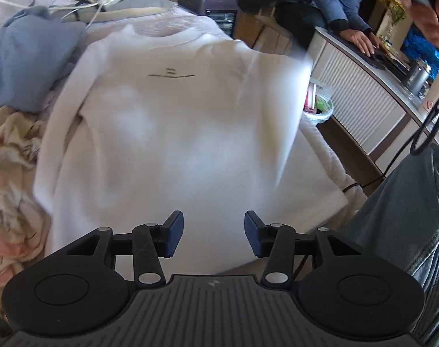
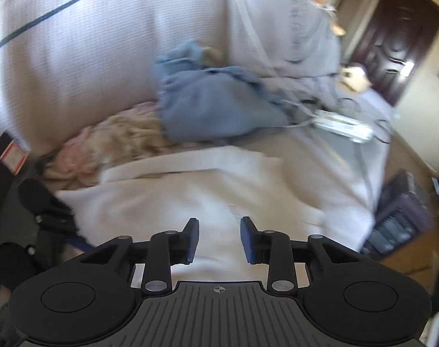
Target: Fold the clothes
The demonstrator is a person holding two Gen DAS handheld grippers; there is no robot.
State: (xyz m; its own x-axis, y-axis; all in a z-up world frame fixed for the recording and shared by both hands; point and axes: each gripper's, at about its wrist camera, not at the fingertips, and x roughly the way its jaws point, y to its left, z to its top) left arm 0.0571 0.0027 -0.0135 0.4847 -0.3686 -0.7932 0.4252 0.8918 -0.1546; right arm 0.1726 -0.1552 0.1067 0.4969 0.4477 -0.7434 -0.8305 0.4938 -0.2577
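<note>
White sweatshirt [image 1: 173,121] lies spread on the bed [image 2: 329,150], collar at the far end, small dark print on the chest. My left gripper [image 1: 213,234] hovers over its near hem, jaws wide apart, holding nothing. Right gripper [image 2: 219,238] hangs over the same cloth from the side, jaws part open, also empty. One side of the shirt looks lifted or blurred in the left view; cannot tell which.

Judgement: next is a side fold. I'd pinch hem and shoulder on one edge together, carry both across evenly, and keep the cloth taut so no crease sets in.

Writing: chest print is too small to read. Blue garment [image 2: 216,107] and pinkish blanket [image 1: 8,173] sit beside it, no labels legible.
</note>
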